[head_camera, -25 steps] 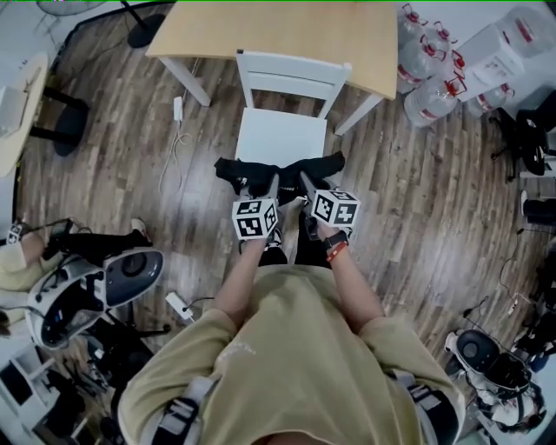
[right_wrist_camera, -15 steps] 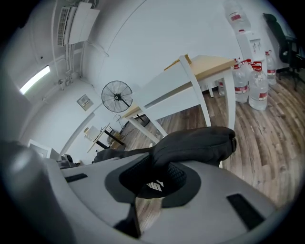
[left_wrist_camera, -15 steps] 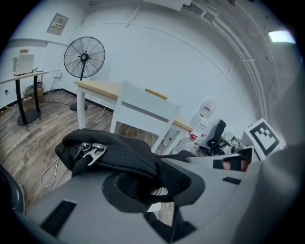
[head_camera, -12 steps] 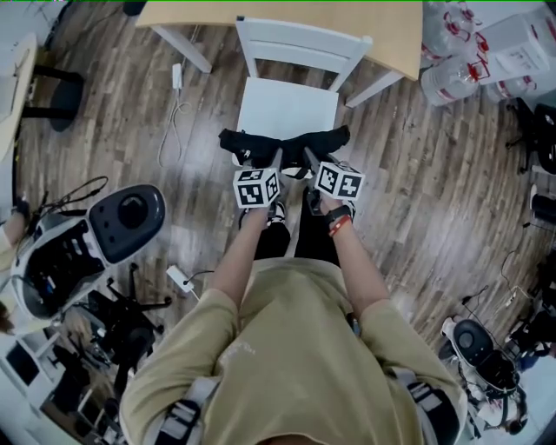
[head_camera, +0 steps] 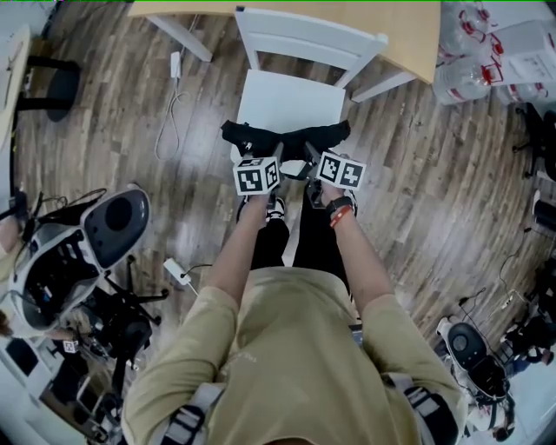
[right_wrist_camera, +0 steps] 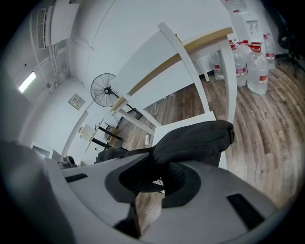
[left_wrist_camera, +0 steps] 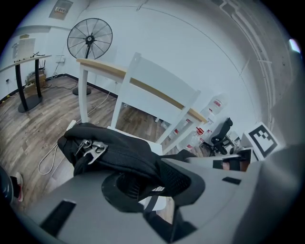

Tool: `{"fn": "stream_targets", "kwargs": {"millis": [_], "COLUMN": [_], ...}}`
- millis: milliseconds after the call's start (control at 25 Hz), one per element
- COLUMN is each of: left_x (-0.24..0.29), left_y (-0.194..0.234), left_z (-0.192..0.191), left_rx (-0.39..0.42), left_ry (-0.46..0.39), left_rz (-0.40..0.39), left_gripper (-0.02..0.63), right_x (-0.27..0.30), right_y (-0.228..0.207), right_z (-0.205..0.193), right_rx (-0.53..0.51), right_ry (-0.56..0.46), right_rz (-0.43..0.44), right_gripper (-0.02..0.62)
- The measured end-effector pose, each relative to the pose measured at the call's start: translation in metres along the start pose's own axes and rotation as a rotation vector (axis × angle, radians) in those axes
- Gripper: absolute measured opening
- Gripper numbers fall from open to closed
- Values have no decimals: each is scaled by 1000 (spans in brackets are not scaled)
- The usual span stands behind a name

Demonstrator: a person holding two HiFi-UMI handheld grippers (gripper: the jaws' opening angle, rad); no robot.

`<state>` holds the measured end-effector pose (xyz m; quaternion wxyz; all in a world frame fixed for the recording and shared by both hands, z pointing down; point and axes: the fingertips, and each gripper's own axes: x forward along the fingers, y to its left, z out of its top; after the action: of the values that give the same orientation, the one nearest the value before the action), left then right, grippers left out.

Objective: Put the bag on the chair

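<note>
A black bag (head_camera: 287, 139) hangs stretched between my two grippers, over the front edge of the white chair (head_camera: 291, 100). My left gripper (head_camera: 268, 161) is shut on the bag's left part; in the left gripper view the black fabric (left_wrist_camera: 119, 152) with a metal clasp (left_wrist_camera: 91, 147) bulges out of the jaws. My right gripper (head_camera: 311, 159) is shut on the bag's right part (right_wrist_camera: 195, 140), which rises over the chair seat (right_wrist_camera: 190, 125). The chair's back (left_wrist_camera: 162, 88) stands against the wooden table (head_camera: 382, 26).
Large water bottles (head_camera: 473, 74) stand on the floor at the right. A white cable and charger (head_camera: 174, 96) lie left of the chair. A helmet-like device (head_camera: 82, 252) and gear sit at the left. A fan (left_wrist_camera: 89, 39) stands by the far wall.
The chair and table have slid up and nearer in the head view. The bag, held by both grippers, has come forward over the seat's front edge.
</note>
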<state>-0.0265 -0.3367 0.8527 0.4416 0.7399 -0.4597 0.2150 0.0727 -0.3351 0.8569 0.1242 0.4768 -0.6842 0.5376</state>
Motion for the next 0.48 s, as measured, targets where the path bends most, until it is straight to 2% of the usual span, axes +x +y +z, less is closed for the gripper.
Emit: {"fn": "stream_targets", "kwargs": {"millis": [480], "left_x": [45], "left_y": [28], "left_z": [-17], "left_rx": [-87], "left_ry": [109], "left_rz": [-3], "left_gripper": [116], "right_x": [44], "right_y": [-30], "right_z": [-7], "right_rx": [72], "right_ry": [80], "right_rz": [0], "right_gripper": [67]}}
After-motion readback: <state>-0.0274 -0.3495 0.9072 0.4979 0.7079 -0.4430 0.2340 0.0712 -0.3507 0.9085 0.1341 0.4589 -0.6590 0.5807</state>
